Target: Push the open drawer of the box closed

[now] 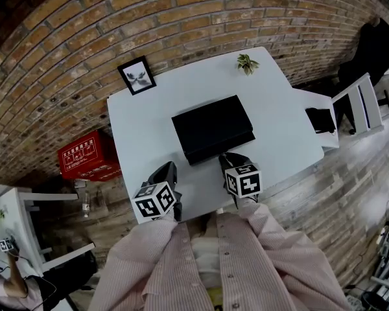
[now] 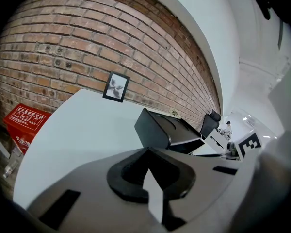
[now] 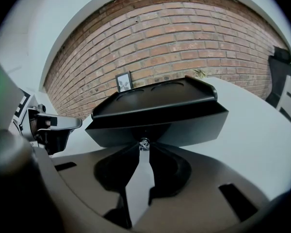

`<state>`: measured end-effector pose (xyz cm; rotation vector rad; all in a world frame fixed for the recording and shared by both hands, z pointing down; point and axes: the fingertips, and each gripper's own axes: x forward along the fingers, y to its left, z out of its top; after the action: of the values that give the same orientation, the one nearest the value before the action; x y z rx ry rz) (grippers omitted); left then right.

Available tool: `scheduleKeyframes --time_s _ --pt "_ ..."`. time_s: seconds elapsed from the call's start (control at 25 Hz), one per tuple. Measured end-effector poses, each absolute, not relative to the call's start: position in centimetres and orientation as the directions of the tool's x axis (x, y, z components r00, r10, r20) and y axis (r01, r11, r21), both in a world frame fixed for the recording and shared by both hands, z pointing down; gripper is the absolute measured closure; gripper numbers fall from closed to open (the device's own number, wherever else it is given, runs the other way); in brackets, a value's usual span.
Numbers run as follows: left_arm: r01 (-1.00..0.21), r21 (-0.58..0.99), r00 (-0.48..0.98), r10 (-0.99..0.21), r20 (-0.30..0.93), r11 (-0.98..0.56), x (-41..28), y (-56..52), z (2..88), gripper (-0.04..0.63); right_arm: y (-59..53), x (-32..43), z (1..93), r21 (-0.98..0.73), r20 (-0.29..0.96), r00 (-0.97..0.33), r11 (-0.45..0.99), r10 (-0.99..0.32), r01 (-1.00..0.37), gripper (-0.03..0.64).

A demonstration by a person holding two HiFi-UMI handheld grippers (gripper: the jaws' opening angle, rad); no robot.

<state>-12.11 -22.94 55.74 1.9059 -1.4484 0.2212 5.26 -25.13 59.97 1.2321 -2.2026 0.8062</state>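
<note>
- Sleeves [image 1: 149,261]: pink pinstriped cloth, closest in, at the bottom of the head view.
- Left tongs [image 2: 147,153]: matte grey shells with black scooped pads. Tips are pressed together with nothing between them. They sit over bare surface, left of the box and apart from it.
- Right tongs [image 3: 144,147]: same build, with a black-and-white marker cube on top. Tips are pinched on the small shiny metal knob [image 3: 144,143].
- Drawer [image 3: 189,126]: flat matte black front panel with the knob at its centre, tucked under the overhang of the lid. Can't tell how far out it stands.
- Box [image 1: 212,129]: low matte black rectangle, mid-surface, long side facing the person. The top has a raised rim and shallow rounded recesses.
- Surface [image 1: 142,125]: smooth white slab with rounded corners.
- Picture frame [image 1: 137,75]: thin black frame around a pale print, upright at the far left edge by the wall.
- Plant [image 1: 247,63]: small, green and leafy, near the far right corner, well apart from the box.
- Red case [image 1: 85,155]: boxy with white print, on the wood-plank floor left of the surface.
- Brick wall [image 1: 84,31]: rough red-brown bricks with pale mortar lines, furthest back.
</note>
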Motion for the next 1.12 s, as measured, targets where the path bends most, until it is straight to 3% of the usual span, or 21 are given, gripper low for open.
scheduleKeyframes --time_s 1.12 --pt "-0.901 0.425 0.331 -0.77 0.545 -0.086 -12.8 -23.6 55.9 0.6 -27.3 4.4 59.8 -0.267 0.642 -0.479 0.411 -0.598 -0.871 0.548"
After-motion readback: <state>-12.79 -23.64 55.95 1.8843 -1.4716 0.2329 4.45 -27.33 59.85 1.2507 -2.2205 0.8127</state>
